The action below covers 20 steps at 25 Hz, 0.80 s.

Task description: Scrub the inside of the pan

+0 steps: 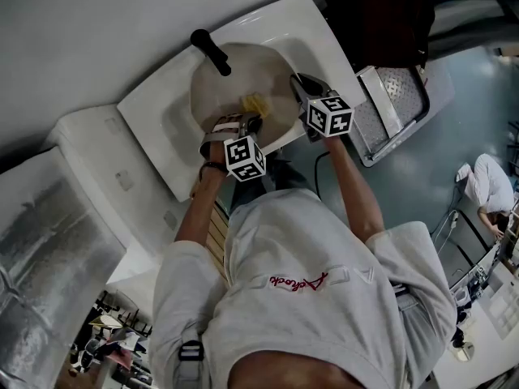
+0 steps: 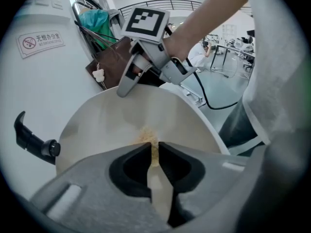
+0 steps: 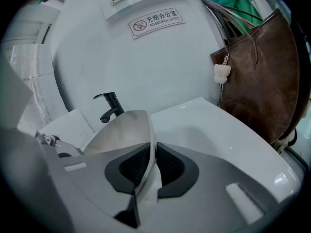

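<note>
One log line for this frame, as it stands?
left gripper: shut on sponge, against inside of pan | right gripper: shut on pan rim | pan: in sink

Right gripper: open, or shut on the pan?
Shut on the pan: the right gripper's jaws clamp its rim.

Beige pan with a yellow scrub pad inside

The round, pale pan [image 1: 261, 67] fills the upper centre of the head view, its matte inside facing up. The small, crumbly scrub pad [image 1: 255, 102] presses on its inner surface, near the lower edge.
</note>
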Tool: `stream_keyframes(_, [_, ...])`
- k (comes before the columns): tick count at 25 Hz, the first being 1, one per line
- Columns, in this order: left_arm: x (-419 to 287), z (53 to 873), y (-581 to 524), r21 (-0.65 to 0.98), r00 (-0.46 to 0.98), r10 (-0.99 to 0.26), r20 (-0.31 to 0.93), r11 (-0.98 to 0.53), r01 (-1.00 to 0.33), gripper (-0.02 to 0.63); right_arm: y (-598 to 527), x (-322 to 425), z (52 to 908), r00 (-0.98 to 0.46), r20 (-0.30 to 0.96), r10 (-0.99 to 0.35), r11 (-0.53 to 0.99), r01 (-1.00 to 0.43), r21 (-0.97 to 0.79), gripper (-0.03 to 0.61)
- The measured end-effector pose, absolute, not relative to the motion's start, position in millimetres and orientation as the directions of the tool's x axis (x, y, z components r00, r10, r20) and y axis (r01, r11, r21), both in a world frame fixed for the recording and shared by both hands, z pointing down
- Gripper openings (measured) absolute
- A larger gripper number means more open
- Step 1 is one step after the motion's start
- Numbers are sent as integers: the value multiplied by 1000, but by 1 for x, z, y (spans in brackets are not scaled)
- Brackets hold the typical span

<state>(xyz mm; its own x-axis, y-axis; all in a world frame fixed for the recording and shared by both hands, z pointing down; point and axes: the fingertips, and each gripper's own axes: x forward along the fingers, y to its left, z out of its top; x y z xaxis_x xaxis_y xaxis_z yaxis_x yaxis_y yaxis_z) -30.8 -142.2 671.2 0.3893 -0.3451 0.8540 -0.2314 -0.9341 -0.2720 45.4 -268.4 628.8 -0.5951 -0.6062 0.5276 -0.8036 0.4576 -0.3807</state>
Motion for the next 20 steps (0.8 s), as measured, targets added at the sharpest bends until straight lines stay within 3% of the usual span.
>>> stream_keyframes(9, [-94, 653, -210, -351, 289, -468, 835, -858, -376, 48, -268, 45, 629, -593, 524, -611, 451, -805, -385, 40])
stream_keyframes(20, [-103, 668, -207, -306, 263, -418, 869, -874, -378, 48, -268, 44, 630, -596, 523, -609, 450, -803, -390, 41])
